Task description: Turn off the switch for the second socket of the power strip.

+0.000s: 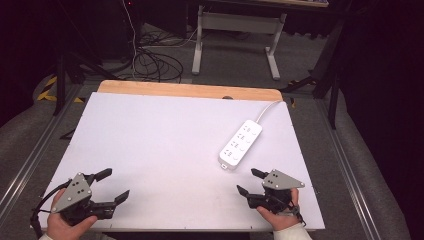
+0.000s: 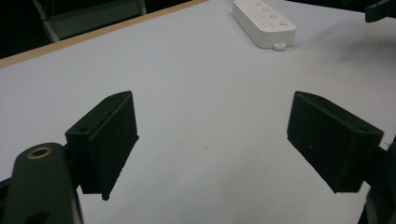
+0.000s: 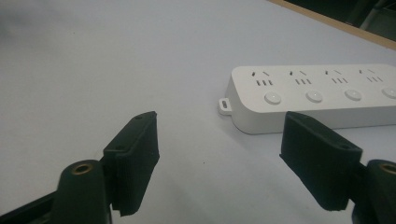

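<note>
A white power strip (image 1: 240,143) with several sockets and round buttons lies flat on the right half of the white table top (image 1: 165,145), its cable running off the far edge. My right gripper (image 1: 250,181) is held near the front right edge, open and empty, a short way in front of the strip's near end. In the right gripper view the strip (image 3: 317,95) lies just beyond the spread jaws. My left gripper (image 1: 112,185) is held near the front left edge, open with nothing between its jaws. The strip (image 2: 264,21) is far off in the left gripper view.
A wooden strip (image 1: 190,91) borders the table's far edge. Behind the table are a white desk frame (image 1: 235,35) and cables (image 1: 155,62) on the floor. Rails (image 1: 350,165) run along both sides of the table.
</note>
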Motion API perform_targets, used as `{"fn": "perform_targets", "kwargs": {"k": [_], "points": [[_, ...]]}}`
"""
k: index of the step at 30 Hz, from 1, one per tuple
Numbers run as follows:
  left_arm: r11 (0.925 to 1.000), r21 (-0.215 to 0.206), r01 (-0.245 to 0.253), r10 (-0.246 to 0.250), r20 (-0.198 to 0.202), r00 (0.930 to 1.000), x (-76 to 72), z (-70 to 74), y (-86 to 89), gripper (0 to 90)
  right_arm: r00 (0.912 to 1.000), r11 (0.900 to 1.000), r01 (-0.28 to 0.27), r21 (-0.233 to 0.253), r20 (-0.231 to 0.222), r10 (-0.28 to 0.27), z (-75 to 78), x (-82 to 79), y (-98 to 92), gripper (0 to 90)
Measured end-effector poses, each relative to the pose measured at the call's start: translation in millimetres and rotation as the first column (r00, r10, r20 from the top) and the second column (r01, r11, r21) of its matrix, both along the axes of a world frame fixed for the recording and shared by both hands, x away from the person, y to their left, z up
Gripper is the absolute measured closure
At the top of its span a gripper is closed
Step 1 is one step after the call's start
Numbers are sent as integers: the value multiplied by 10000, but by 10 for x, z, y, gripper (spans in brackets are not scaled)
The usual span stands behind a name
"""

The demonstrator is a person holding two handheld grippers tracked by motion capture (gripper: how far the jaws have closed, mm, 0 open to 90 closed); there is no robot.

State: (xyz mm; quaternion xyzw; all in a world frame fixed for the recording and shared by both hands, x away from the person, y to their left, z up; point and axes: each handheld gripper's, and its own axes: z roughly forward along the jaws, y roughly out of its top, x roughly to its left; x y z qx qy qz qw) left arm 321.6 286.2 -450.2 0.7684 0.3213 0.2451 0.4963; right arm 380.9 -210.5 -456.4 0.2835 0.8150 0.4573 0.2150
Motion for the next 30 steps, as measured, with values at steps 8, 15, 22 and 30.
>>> {"fn": "perform_targets", "kwargs": {"k": [8,15,22,30], "points": [[9999,-63,-121,120,-23,9999,9,1,2,168,10000,10000,-39,-33,-8,39,-14,0,-2,279],[10000,-7,-78,78,33,10000,-10,-1,-7,167,10000,10000,-65,-42,64,65,6,-13,12,278],[9999,53,-123,123,73,9999,-7,-2,4,167,9999,9998,-47,-194,135,50,10,-9,20,279],[9998,25,-211,211,70,9998,-8,2,5,166,9997,9980,-144,-617,193,156,127,9,41,401]]}}
